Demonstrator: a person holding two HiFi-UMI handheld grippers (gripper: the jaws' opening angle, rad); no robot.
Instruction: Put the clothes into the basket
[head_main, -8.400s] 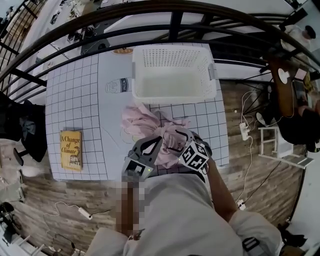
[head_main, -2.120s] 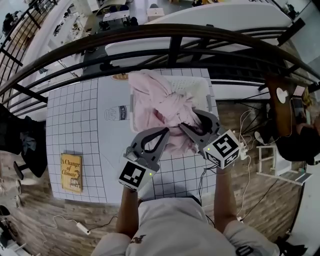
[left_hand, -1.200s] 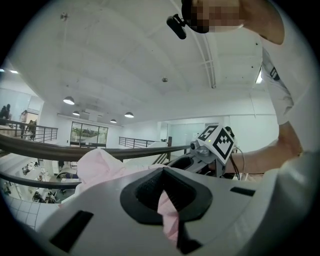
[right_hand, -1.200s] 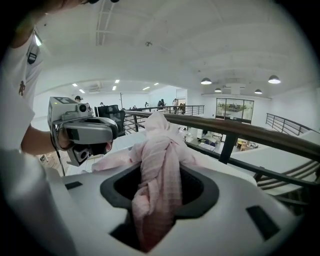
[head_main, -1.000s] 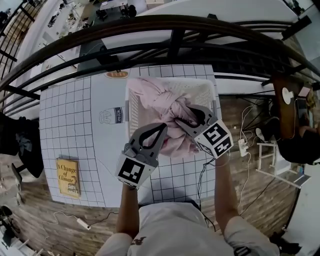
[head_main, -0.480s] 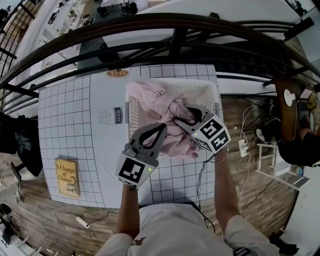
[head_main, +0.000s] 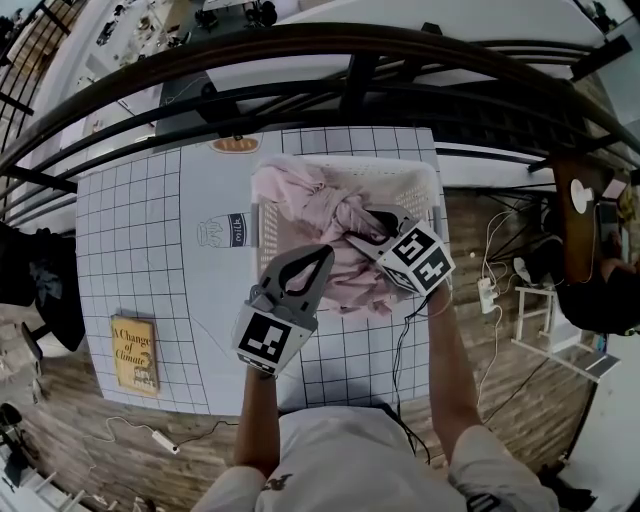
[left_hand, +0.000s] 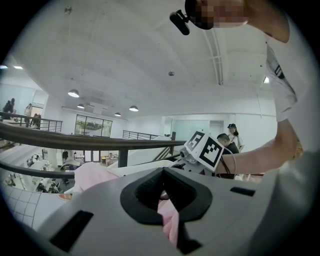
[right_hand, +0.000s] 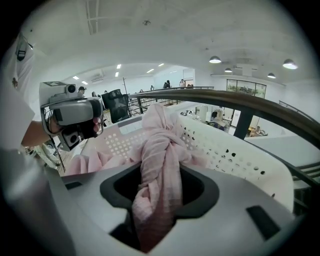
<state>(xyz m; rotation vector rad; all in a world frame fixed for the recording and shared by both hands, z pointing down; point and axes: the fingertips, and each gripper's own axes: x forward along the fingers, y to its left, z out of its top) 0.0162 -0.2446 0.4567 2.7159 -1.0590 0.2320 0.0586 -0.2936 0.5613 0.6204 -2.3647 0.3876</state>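
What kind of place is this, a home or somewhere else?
Probably a mezzanine in an office or lab: a dark railing overlooks a lower floor, recessed ceiling lights, cables on the wood floor.

Both forearms reach forward from the body, the left forearm (head_main: 257, 415) short in the head view, the right forearm (head_main: 447, 350) longer and bare. The left gripper (head_main: 322, 256) points nearly level, its jaws together with a thin fold of pink cloth (left_hand: 169, 222) pinched between them. The right gripper (head_main: 358, 236) tilts downward and stands just beside the left jaws, to their right. Its jaws are closed on a thick twisted rope of the same cloth, which fills the gap between them.
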